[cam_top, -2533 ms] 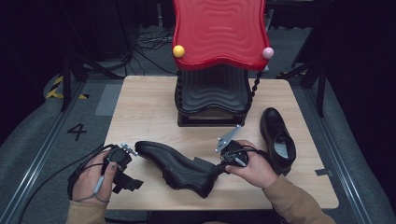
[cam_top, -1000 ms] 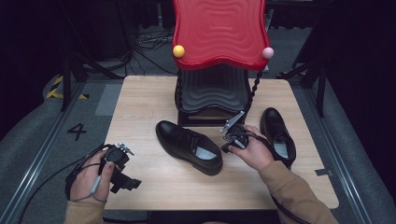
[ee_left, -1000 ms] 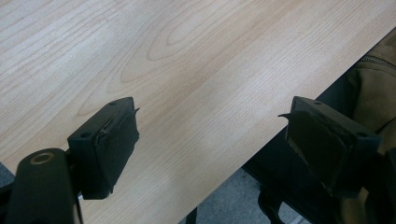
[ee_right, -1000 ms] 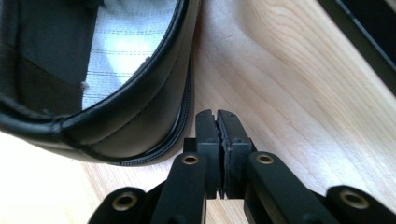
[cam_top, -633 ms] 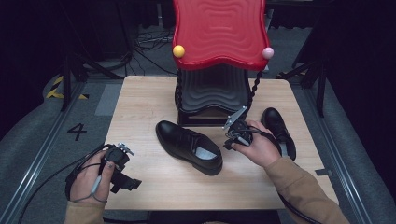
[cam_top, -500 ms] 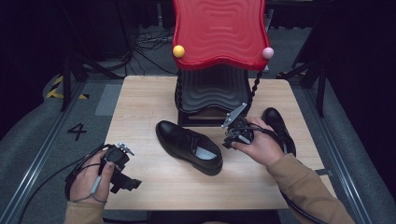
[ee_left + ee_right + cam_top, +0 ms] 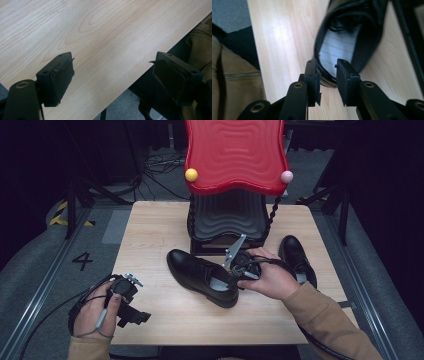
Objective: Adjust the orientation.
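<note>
Since the earlier frame we have stood the black shoe (image 7: 202, 276) upright mid-table, and our right gripper (image 7: 327, 75) has just been opening above its heel rim, which looks untouched, though that view is blurry. Our left gripper (image 7: 112, 80) rests wide open and empty at seven o'clock. If a jaw snags the rim, the shoe could tip. A floor mark (image 7: 82, 260) reads "4".

The high view looks forward and down on the wooden table (image 7: 165, 227) from the person's side. The left gripper view hangs close over the table's near edge; the right gripper view peers closely into the black shoe (image 7: 352, 37), shared with the high view (image 7: 200, 275).
</note>
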The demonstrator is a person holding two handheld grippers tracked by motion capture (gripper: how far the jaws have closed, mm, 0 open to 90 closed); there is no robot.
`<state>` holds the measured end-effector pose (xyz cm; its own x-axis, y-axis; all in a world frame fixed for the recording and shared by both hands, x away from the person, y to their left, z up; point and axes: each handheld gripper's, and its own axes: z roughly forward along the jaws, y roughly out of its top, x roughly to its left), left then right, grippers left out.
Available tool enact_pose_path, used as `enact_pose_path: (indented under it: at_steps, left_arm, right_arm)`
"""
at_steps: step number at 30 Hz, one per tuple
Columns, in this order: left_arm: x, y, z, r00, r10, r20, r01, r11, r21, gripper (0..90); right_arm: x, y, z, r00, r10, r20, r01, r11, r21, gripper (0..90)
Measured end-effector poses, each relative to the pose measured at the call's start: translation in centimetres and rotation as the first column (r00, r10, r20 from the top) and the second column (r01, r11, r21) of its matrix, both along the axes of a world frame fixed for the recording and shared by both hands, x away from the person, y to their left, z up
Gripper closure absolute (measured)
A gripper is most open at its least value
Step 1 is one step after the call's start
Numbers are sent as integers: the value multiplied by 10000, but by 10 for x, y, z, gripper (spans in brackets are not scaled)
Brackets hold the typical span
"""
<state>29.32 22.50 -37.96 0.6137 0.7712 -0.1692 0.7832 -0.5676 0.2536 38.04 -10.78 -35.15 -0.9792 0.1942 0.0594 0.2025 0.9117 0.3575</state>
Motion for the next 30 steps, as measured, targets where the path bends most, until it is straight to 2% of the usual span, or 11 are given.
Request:
enact_pose_path:
  at_steps: [6, 10, 11, 19, 21, 22, 25, 27, 30]
  left_arm:
    - [0, 1, 0, 10000, -18, 27, 18, 10000, -26, 172]
    - [0, 1, 0, 10000, 3, -20, -3, 10000, -18, 172]
    - [0, 1, 0, 10000, 3, -20, -3, 10000, -18, 172]
    - [1, 0, -1, 10000, -21, -20, 21, 10000, 5, 172]
    - [1, 1, -2, 10000, -15, -14, 15, 10000, -5, 172]
    - [1, 1, -1, 10000, -10, -35, 9, 10000, -10, 172]
    - [1, 2, -1, 10000, -10, -36, 10, 10000, -36, 172]
    - [0, 2, -2, 10000, 35, -30, -35, 10000, -66, 172]
    - [0, 3, -2, 10000, 80, -26, -80, 10000, -57, 172]
  right_arm:
    - [1, 11, -12, 9984, 419, -390, -433, 9984, -370, 668]
    - [3, 19, -26, 9947, 782, -663, -829, 9940, -718, 650]
    - [3, 19, -26, 9947, 782, -663, -829, 9940, -718, 650]
    - [8, 32, -55, 9870, 1162, -1114, -1290, 9849, -1151, 618]
    - [8, 33, -57, 9864, 1193, -1131, -1327, 9839, -1200, 618]
    - [9, 36, -63, 9856, 1199, -1189, -1362, 9807, -1400, 623]
    - [10, 39, -69, 9855, 1241, -1154, -1425, 9756, -1673, 654]
    - [11, 40, -68, 9850, 1395, -1018, -1553, 9734, -1685, 684]
    - [10, 40, -68, 9817, 1552, -1101, -1721, 9710, -1661, 728]
